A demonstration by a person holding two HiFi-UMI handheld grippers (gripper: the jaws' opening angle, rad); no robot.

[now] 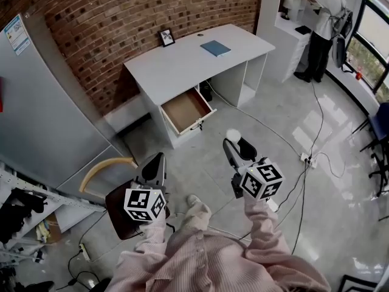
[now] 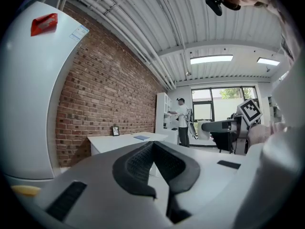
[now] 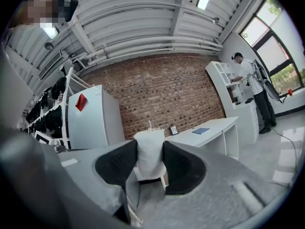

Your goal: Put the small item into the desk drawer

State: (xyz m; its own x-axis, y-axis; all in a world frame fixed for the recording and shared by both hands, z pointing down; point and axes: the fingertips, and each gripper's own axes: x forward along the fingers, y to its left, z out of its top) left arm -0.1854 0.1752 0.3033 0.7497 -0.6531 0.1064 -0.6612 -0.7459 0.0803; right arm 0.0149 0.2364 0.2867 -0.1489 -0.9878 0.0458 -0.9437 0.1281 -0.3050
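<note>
The white desk [image 1: 182,59] stands against the brick wall, and its wooden drawer [image 1: 185,109] is pulled open, with nothing showing inside it. My right gripper [image 1: 234,140] is over the floor, short of the desk, shut on a small white item [image 1: 233,134]. In the right gripper view the item [image 3: 149,151] sits upright, squeezed between the two black pads, with the desk [image 3: 209,125] beyond. My left gripper [image 1: 157,161] is lower left; in its own view the left gripper [image 2: 153,146] has its pads meeting at the tips with nothing between them.
A blue book [image 1: 216,47] and a small photo frame [image 1: 167,37] lie on the desk. A chair [image 1: 106,166] stands by my left gripper, and a grey cabinet [image 1: 42,114] lines the left wall. Cables and a power strip [image 1: 306,158] cross the floor. A person [image 1: 322,29] stands at the far right shelves.
</note>
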